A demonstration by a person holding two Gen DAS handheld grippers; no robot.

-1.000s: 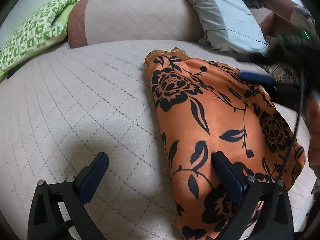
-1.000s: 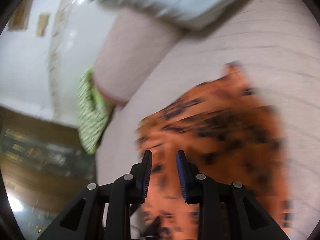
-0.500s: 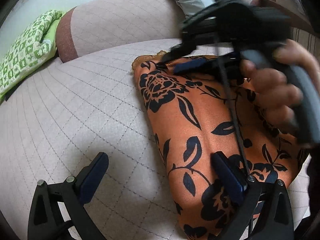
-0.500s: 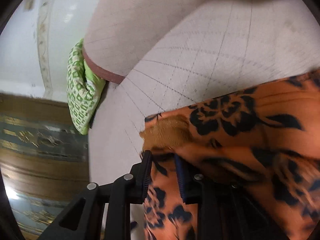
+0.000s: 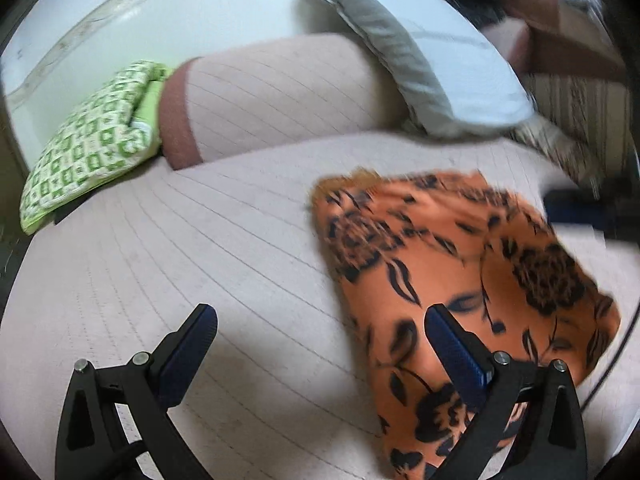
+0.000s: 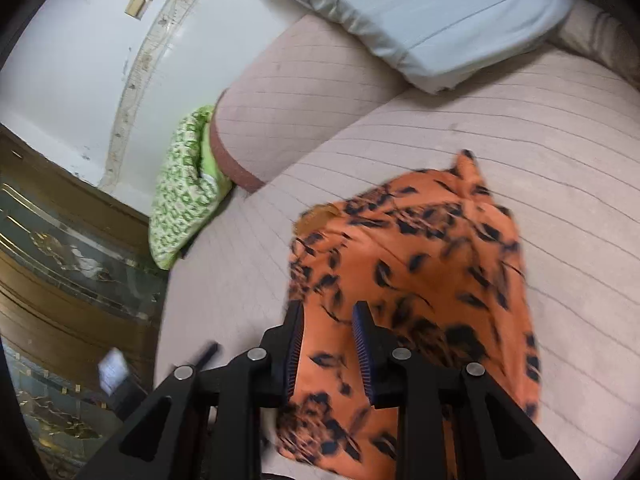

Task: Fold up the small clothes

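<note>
Risking the top layer of the orange floral garment [image 6: 412,280] slipping open, being loose, slippery-looking cloth lying folded on the quilted sofa seat [image 5: 200,240]. Left gripper [image 5: 320,344] hovering low at the garment's left edge, fingers spread wide, gripping nothing. Right gripper [image 6: 328,344] hanging above the near end, fingers narrowly parted, apparently pinching nothing.

Quilted beige sofa seat [image 5: 168,248], rounded backrest bolster [image 5: 276,92] with a brown end band; green-and-white patterned cushion [image 5: 88,148] beside that band; pale grey pillow [image 6: 432,12] leaning on the bolster; white wall [image 6: 68,64], dark wooden cabinet [image 6: 60,280]
</note>
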